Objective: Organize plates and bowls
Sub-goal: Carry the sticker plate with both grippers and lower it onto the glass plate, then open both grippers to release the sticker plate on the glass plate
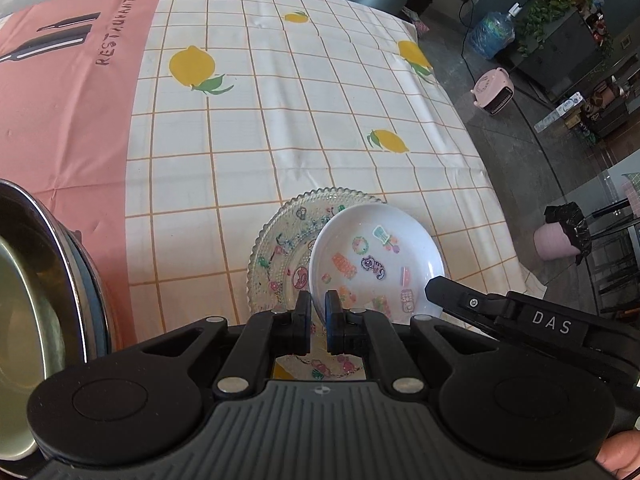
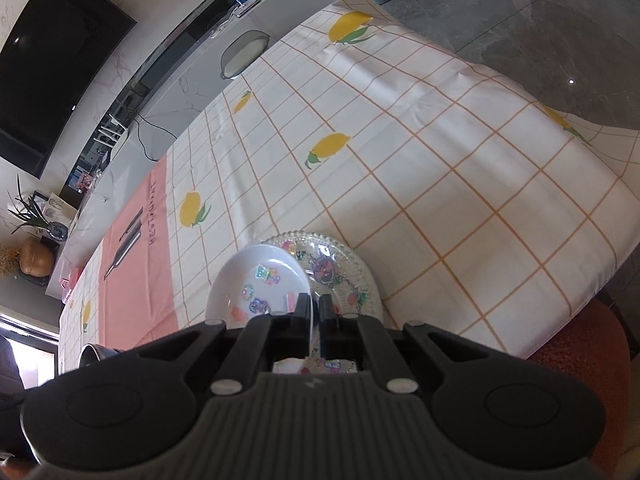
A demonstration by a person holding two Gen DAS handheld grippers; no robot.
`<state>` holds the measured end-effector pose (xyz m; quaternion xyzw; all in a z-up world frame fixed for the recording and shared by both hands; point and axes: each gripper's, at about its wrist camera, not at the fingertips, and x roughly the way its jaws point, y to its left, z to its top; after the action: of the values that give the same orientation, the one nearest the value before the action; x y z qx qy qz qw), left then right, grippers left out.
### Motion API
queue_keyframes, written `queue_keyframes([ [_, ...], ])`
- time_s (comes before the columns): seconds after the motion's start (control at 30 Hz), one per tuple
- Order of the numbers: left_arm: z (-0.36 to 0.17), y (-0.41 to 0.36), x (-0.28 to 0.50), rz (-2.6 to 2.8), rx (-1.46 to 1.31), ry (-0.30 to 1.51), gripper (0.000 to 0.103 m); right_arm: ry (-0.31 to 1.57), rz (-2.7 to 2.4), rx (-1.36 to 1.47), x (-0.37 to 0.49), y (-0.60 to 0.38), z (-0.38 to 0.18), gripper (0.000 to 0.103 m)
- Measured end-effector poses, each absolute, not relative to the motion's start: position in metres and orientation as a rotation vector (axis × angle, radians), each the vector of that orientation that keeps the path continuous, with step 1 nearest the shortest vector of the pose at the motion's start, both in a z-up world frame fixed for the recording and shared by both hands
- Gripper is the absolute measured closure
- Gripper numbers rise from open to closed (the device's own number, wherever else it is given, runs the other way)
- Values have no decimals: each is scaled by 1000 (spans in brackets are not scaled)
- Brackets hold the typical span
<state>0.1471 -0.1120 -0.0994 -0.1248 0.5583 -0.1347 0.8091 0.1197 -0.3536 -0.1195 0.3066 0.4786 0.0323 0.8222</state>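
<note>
A white bowl [image 1: 376,256] with coloured stickers inside is held by both grippers at opposite sides of its rim. My left gripper [image 1: 318,307] is shut on its left rim. The right gripper [image 1: 434,285] reaches in from the right to the other side. In the right wrist view the right gripper [image 2: 314,307] is shut on the thin rim of the white bowl [image 2: 260,276]. Under and behind the bowl lies a clear beaded glass plate [image 1: 280,240], also stickered, on the tablecloth; the glass plate [image 2: 344,268] shows past the bowl. Whether bowl and plate touch I cannot tell.
A large steel pot [image 1: 40,280] stands close on the left; its rim [image 2: 94,354] also shows in the right wrist view. The lemon-checked tablecloth [image 1: 280,120] with a pink strip stretches ahead. The table's edge [image 1: 500,220] drops off to the right, with an orange stool [image 2: 580,344] beside it.
</note>
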Motion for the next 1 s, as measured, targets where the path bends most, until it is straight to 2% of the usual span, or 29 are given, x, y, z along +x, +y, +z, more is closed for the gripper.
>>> queue_keyframes([
  [0.57, -108, -121, 147, -264, -164, 1209, 94, 1052, 51, 608, 125, -347, -136, 98],
  [0.63, -107, -121, 147, -268, -159, 1209, 89, 1052, 49, 602, 125, -347, -136, 97],
  [0.67, -107, -121, 147, -270, -160, 1209, 82, 1051, 47, 601, 125, -347, -135, 97],
  [0.7, -107, -121, 147, -274, -162, 1212, 75, 1049, 45, 603, 125, -347, -135, 96],
  [0.77, -106, -121, 147, -274, -158, 1212, 71, 1051, 47, 612, 124, -348, -135, 94],
  [0.93, -95, -120, 143, -255, -147, 1176, 64, 1040, 65, 608, 123, -346, -128, 70],
  [1.0, -87, -118, 141, -256, -142, 1149, 61, 1034, 66, 601, 123, -345, -125, 68],
])
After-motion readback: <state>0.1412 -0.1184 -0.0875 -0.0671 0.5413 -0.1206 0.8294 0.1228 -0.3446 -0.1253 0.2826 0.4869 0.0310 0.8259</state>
